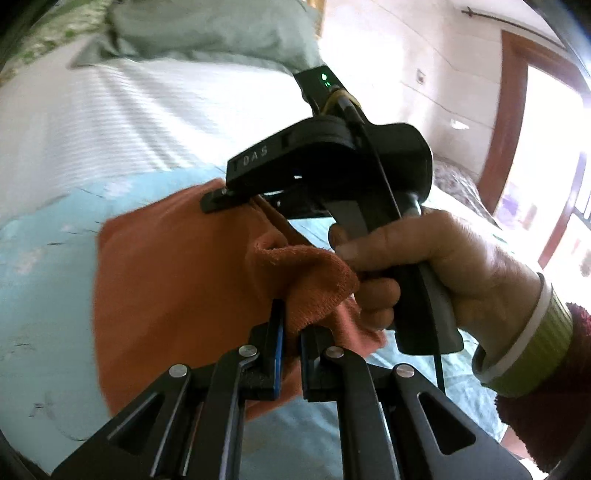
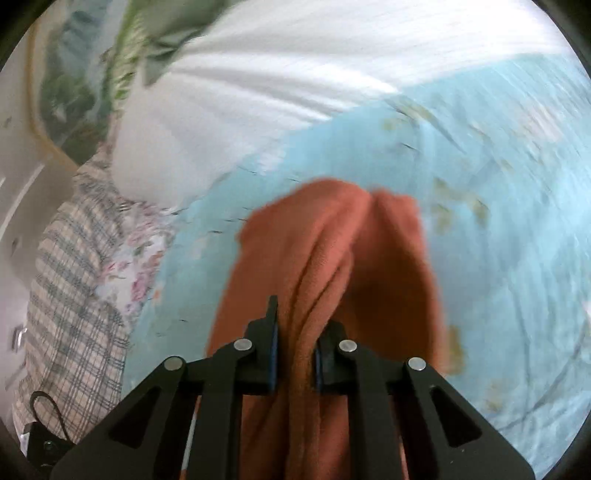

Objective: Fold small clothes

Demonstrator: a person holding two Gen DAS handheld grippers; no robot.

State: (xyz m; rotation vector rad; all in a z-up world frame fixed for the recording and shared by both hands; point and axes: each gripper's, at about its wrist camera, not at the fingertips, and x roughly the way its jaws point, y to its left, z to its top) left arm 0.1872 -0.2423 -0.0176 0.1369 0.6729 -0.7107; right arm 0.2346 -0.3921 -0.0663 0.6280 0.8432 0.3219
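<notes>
An orange cloth hangs over the light blue bedsheet. My left gripper is shut on a bunched edge of it near the bottom centre. The right gripper, held by a hand, shows in the left wrist view pinching the cloth's upper edge. In the right wrist view my right gripper is shut on a gathered fold of the orange cloth, which drapes down over the blue sheet. The picture is blurred by motion.
A white striped cover and a grey-green pillow lie at the far side of the bed. A plaid blanket and floral fabric lie to the left. A wooden door frame stands at the right.
</notes>
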